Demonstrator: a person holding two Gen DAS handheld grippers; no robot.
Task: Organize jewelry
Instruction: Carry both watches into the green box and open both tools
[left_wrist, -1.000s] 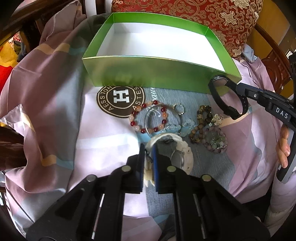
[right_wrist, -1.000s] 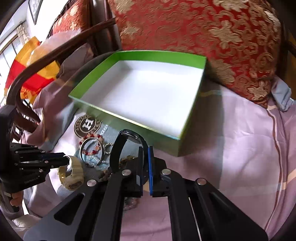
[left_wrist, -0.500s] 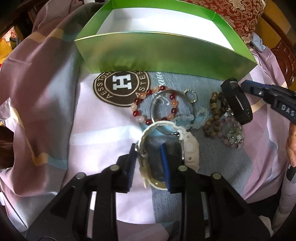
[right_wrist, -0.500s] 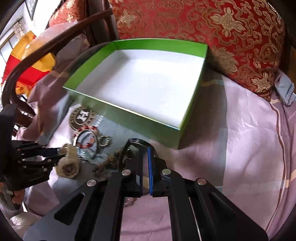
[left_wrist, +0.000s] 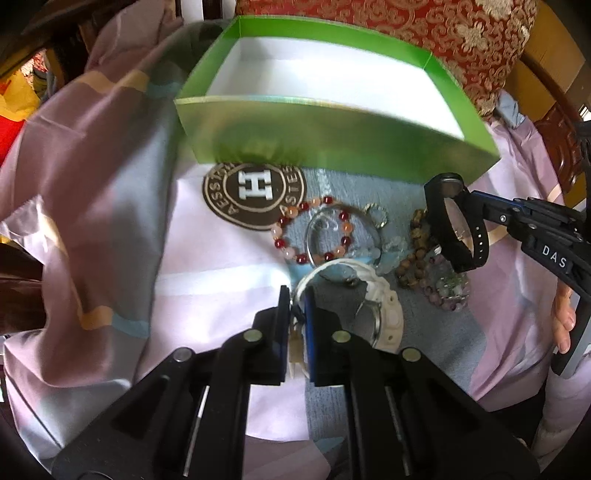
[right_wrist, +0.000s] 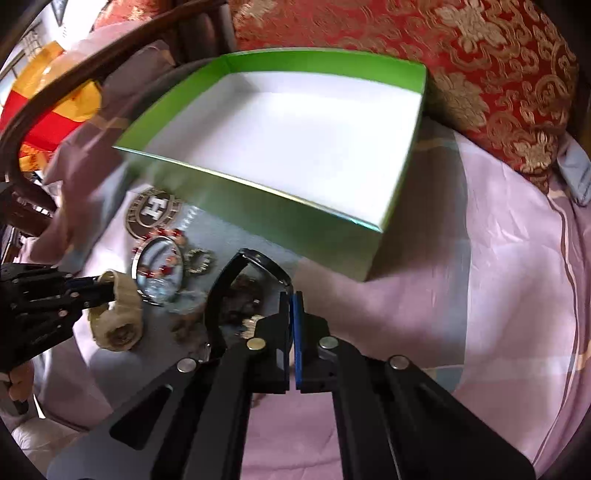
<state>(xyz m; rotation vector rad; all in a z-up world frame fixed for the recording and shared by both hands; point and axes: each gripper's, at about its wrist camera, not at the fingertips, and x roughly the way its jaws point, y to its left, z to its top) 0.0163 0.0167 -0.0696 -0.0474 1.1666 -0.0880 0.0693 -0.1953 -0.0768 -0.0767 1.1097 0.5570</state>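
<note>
My left gripper (left_wrist: 297, 295) is shut on the strap of a white watch (left_wrist: 384, 314), which also shows in the right wrist view (right_wrist: 118, 314). My right gripper (right_wrist: 291, 299) is shut on the strap of a black watch (right_wrist: 236, 280), held above the cloth; it shows at the right of the left wrist view (left_wrist: 454, 225). An empty green box (left_wrist: 332, 136) with a white inside stands behind the jewelry (right_wrist: 295, 140). A red and orange bead bracelet (left_wrist: 314, 232), a silver bangle (left_wrist: 332, 236), a small ring (left_wrist: 376, 214) and brown and purple bead bracelets (left_wrist: 424, 258) lie on the cloth.
A pink and grey cloth (left_wrist: 110, 221) with a round brown H logo (left_wrist: 255, 195) covers the surface. A red and gold cushion (right_wrist: 480, 55) leans behind the box. Dark wooden chair arms (right_wrist: 74, 74) curve at the left.
My left gripper has closed on the white watch strap; half a second ago its jaws stood apart around it. My right gripper still holds the black watch and has shifted slightly.
</note>
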